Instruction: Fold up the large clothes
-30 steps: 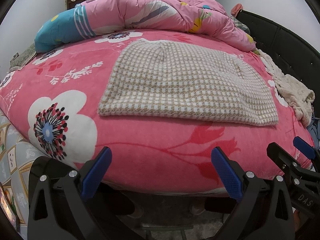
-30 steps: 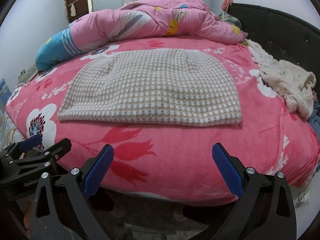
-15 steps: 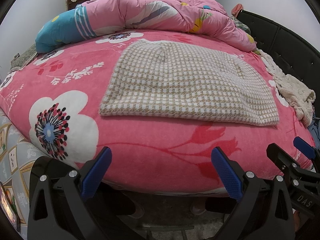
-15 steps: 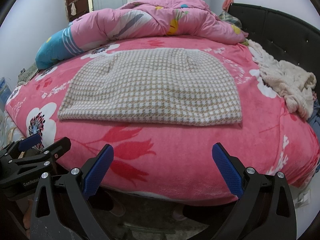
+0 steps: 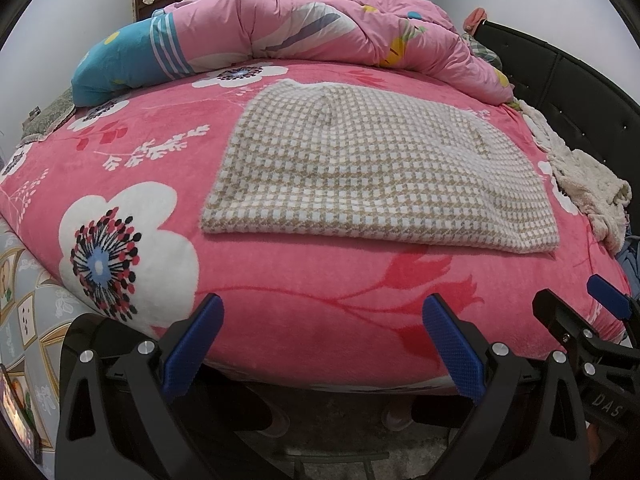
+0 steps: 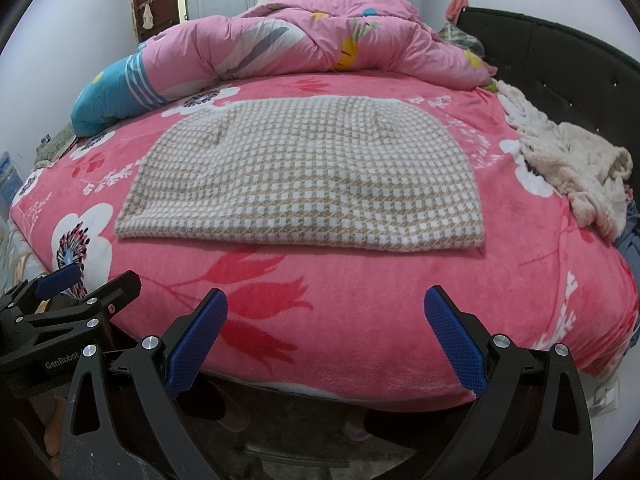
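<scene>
Checked garment lies folded flat on pink bedspread.

Even, soft indoor light, sharp focus, strong fisheye bending with dark corners.

Fuzzy knit garment lies on a plush fleece bedspread; the headboard looks padded, matt leather.

Checked beige-and-white garment flat on the pink floral bedspread, left claw agape below.
</scene>
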